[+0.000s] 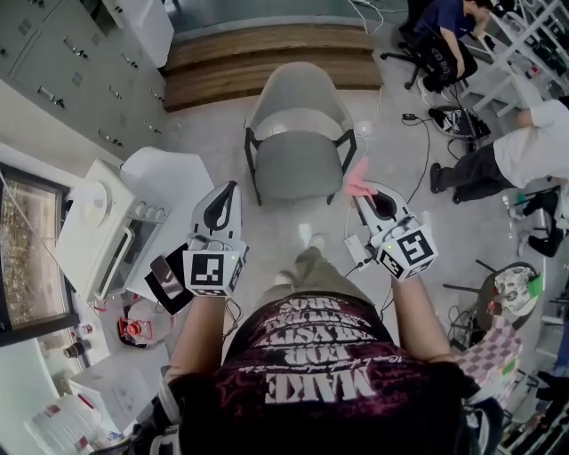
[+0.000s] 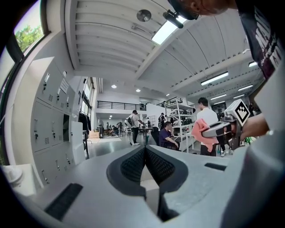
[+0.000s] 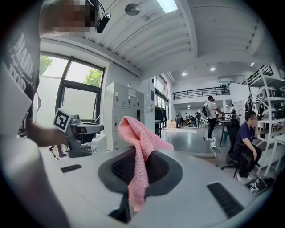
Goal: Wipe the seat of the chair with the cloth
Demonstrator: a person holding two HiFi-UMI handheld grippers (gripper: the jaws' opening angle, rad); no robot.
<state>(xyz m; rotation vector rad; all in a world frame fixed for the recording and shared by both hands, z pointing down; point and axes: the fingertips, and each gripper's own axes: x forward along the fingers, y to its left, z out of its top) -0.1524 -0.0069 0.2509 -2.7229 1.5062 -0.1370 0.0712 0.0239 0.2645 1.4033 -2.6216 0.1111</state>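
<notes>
Your right gripper (image 1: 370, 201) clamped the pink knitted cloth (image 1: 356, 180) at four o'clock of the grey plastic chair (image 1: 298, 133); your left gripper (image 1: 229, 194) was closed, empty.

Cloth (image 3: 139, 153) partly hidden between fingers (image 3: 120, 167)

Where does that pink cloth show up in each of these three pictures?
Head view: pink cloth right of centre, at the right gripper's tip, beside the chair.
Left gripper view: far right, mid-height.
Right gripper view: centre, clamped between the jaws.
Shared landmark: the seated person in blue.
</notes>
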